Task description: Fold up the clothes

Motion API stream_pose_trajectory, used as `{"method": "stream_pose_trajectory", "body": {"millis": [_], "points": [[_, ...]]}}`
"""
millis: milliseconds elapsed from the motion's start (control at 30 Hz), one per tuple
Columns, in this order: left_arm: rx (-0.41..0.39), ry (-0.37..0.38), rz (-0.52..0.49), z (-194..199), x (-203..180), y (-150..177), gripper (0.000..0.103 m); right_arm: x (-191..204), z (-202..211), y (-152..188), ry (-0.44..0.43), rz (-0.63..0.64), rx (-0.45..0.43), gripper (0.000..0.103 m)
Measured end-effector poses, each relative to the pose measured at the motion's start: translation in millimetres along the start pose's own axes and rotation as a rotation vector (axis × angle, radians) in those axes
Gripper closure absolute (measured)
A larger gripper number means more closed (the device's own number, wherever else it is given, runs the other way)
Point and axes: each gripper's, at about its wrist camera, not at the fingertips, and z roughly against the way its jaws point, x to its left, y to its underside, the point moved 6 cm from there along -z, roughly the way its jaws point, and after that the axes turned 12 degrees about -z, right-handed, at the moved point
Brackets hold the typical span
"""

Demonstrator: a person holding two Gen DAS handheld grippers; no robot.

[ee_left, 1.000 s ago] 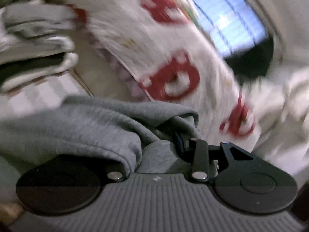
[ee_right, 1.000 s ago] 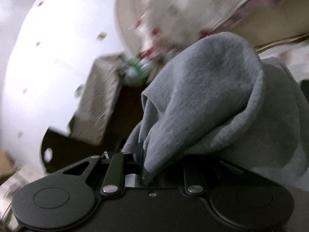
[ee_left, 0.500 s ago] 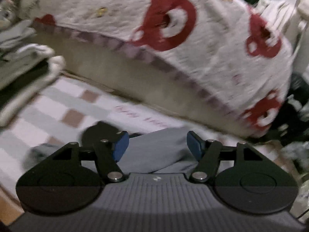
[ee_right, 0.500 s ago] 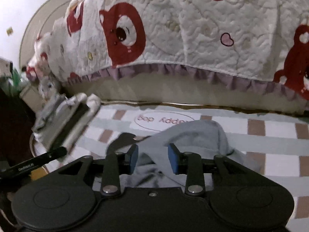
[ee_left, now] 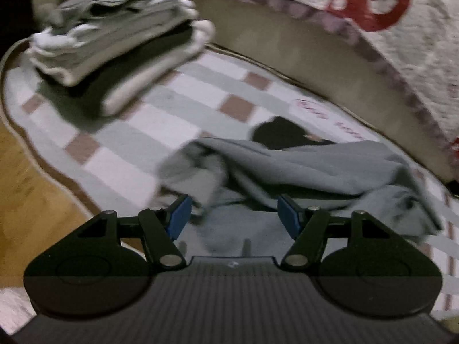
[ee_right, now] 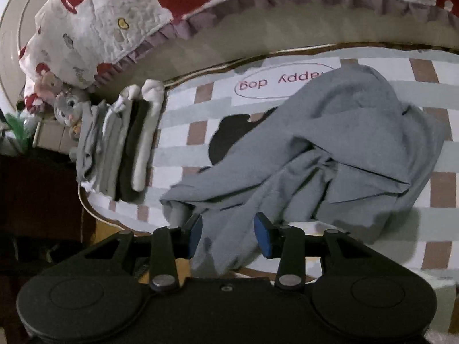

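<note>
Both wrist views close, angled down – share grey garment (ee_left: 309, 169), rug (ee_right: 338, 223).

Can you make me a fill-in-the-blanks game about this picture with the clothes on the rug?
1. The crumpled garment lying on the checked rug is coloured ____.
2. The bears printed on the quilt are coloured ____.
3. The pads on the left gripper are coloured ____.
4. The stack of folded clothes rests on the ____.

Missing words: grey; red; blue; rug
</note>
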Motion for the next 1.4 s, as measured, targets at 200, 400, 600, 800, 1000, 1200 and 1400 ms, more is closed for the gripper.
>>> {"method": "stream_pose_trajectory", "body": {"millis": [200,400,600,800,1000,1200,1400], "points": [[-0.026,-0.042,-0.032,-34.5,19.2,-10.5,0.037,71.6,37.4,-9.6,0.118,0.131,-0.116,0.056],[0.018,0.087,-0.075,-75.4,-7.9,-48.0,0.037,101.9,38.2,-23.8,0.367,0.452,-0.266,0.041],[0.05,0.046,-0.162,-101.2,-5.2,-34.8,0.036,31.5,-17.0,-39.3,0.389,0.462,-0.129,0.041],[0.058,0.052,-0.152,-115.4,22.6,-29.6,0.028,-109.0,-63.7,-92.8,0.265,0.203,-0.194,0.041],[0.064,0.122,-0.152,-139.3,34.7,-20.8,0.016,-184.9,-78.7,-69.6,0.291,0.346,-0.286,0.041],[0.104,0.169,-0.171,-163.5,31.4,-8.4,0.009,-235.7,-95.2,-65.5,0.288,0.149,-0.396,0.038],[0.117,0.176,-0.11,-176.4,17.0,-12.7,0.003,-243.6,-123.0,-75.5,0.222,0.128,-0.509,0.038]]}}
